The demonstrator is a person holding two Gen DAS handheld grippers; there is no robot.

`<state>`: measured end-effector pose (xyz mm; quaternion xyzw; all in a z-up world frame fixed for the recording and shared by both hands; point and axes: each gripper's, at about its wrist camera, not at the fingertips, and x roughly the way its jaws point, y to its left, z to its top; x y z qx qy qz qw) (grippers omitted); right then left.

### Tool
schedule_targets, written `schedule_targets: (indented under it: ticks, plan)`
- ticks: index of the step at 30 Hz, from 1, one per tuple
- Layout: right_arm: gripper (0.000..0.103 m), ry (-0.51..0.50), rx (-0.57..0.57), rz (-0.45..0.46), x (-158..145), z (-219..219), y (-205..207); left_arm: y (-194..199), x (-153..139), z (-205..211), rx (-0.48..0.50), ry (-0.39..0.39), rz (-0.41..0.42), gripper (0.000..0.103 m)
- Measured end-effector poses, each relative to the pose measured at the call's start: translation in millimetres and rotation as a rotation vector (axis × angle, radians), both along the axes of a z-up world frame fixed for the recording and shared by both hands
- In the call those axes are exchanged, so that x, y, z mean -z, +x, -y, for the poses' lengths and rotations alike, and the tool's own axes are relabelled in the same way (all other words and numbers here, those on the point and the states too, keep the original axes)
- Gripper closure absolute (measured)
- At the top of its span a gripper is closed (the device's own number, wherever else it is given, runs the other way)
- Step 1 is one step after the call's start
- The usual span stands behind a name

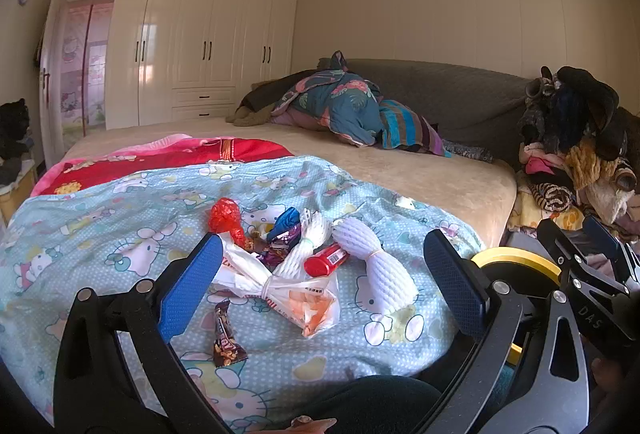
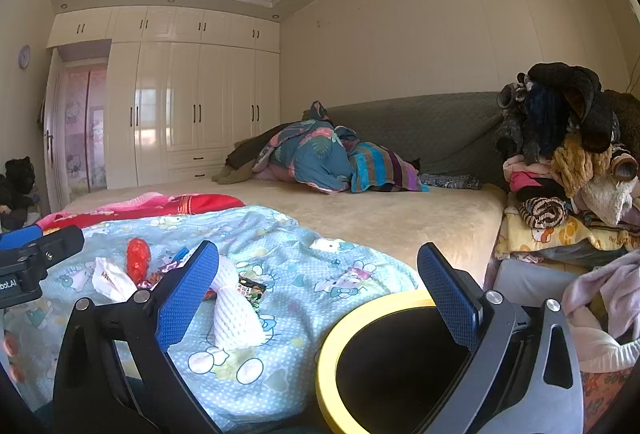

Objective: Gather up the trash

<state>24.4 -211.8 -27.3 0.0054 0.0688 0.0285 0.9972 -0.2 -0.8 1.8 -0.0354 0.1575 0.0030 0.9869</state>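
Trash lies in a heap on the light blue Hello Kitty quilt (image 1: 120,218): a knotted white plastic bag (image 1: 296,294), two white foam nets (image 1: 384,266), a red tube (image 1: 326,260), a red wrapper (image 1: 226,216), a blue wrapper (image 1: 286,220) and a brown candy wrapper (image 1: 225,338). My left gripper (image 1: 324,282) is open and empty, its jaws wide apart just before the heap. My right gripper (image 2: 318,294) is open and empty, above a bin with a yellow rim (image 2: 332,346) at the bed's edge. A foam net (image 2: 234,314) lies beside its left finger (image 2: 186,290).
The beige bed (image 1: 400,170) carries a red blanket (image 1: 180,158) and crumpled bedding (image 1: 340,106) against a grey headboard. A pile of clothes (image 2: 568,154) stands on the right. White wardrobes (image 1: 200,50) line the far wall. The right gripper shows in the left wrist view (image 1: 592,274).
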Motion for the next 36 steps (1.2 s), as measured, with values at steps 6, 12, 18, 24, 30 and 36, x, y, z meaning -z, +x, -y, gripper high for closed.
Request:
schedule_targets:
  ticks: [6,12,18,24,30,36]
  plan:
    - [0.006,-0.001,-0.001,-0.001,-3.0,0.1,1.1,-1.4,0.8,3.2,0.005,0.000,0.000,0.010]
    - [0.006,0.001,-0.001,-0.005,-2.9,-0.7,0.9,-1.3,1.8,2.4,0.009,-0.001,-0.001,0.010]
    - [0.006,0.004,-0.002,-0.005,-2.5,0.2,1.2,-1.0,1.8,2.9,0.011,-0.002,0.000,0.010]
    - [0.006,0.004,-0.002,-0.006,-2.7,0.6,1.4,-1.0,1.6,3.2,0.011,-0.001,0.001,0.010]
    - [0.006,0.007,-0.003,-0.007,-2.8,0.8,1.6,-1.2,1.6,3.2,0.010,-0.002,0.001,0.010]
    - [0.006,0.008,-0.001,-0.008,-1.7,0.6,1.5,-1.5,2.0,3.1,0.010,-0.002,0.002,0.010]
